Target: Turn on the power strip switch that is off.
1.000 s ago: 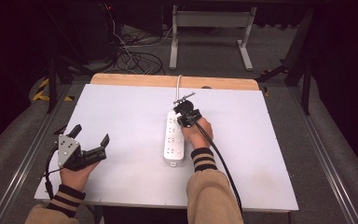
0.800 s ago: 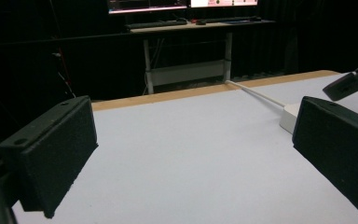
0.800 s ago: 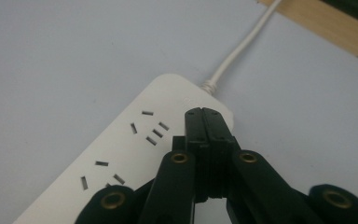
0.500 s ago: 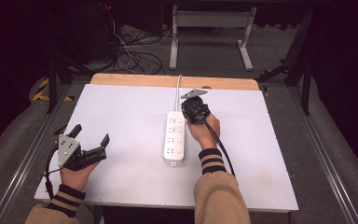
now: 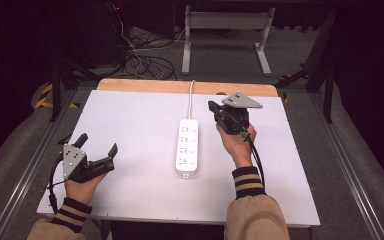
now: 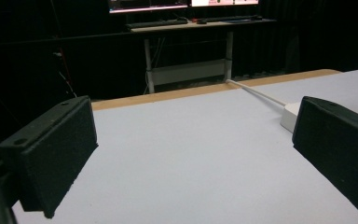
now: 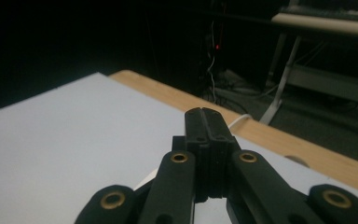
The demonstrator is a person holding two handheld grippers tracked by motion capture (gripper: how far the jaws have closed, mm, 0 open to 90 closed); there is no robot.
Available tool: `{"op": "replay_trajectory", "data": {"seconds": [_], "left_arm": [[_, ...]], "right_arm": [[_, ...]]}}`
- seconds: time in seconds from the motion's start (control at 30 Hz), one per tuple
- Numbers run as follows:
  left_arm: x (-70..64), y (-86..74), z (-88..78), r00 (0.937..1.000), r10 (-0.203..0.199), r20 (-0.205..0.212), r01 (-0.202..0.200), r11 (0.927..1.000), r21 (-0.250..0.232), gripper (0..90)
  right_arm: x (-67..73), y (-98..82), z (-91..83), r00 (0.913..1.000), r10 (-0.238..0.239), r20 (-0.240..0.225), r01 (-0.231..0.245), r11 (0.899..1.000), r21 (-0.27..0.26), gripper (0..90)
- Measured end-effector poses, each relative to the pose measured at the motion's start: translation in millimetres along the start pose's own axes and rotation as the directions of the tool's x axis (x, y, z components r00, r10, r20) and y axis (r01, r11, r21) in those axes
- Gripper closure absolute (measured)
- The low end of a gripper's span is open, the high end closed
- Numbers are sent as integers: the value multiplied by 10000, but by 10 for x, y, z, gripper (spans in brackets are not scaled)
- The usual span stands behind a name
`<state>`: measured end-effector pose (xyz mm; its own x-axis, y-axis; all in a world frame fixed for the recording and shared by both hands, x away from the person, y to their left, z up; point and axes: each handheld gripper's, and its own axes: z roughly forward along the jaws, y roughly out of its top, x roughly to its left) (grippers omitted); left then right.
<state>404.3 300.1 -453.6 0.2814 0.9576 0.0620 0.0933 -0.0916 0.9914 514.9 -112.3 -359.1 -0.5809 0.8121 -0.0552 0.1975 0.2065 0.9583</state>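
A white power strip [image 5: 188, 146] lies lengthwise in the middle of the white table [image 5: 130, 115], its cord [image 5: 190, 99] running off the far edge. My right gripper [image 5: 212, 106] hovers just right of the strip's far end, pointing left, with its jaws pressed together and nothing between them. In the right gripper view the shut jaws [image 7: 204, 112] point across the table toward its far wooden edge. My left gripper [image 5: 98, 144] rests near the front left corner, open and empty. In the left gripper view its wide jaws [image 6: 193, 149] frame bare table, with the strip's end [image 6: 290, 116] at the right.
A wooden strip [image 5: 145, 86] borders the table's far edge. Beyond it the dark floor holds tangled cables [image 5: 145, 62] and a desk's metal legs [image 5: 225, 35]. Metal rails [image 5: 25, 165] run along both sides of the table.
My right gripper has lifted off the strip's far end and moved right and up, still shut. The left gripper and the strip have stayed put.
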Motion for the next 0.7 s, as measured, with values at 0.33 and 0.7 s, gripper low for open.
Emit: {"op": "replay_trajectory", "data": {"seconds": [0.33, 0.7], "left_arm": [[-6, 5, -16, 10000, -89, -30, 89, 9999, -65, 4], [-18, 19, -40, 9999, -121, 28, 122, 9998, -160, 4]], "right_arm": [[-236, -239, -646, 9991, 305, 295, -241, 9801, -1971, 900], [-563, -828, -1093, 9807, 1146, 1582, -545, 9381, -3420, 900]]}}
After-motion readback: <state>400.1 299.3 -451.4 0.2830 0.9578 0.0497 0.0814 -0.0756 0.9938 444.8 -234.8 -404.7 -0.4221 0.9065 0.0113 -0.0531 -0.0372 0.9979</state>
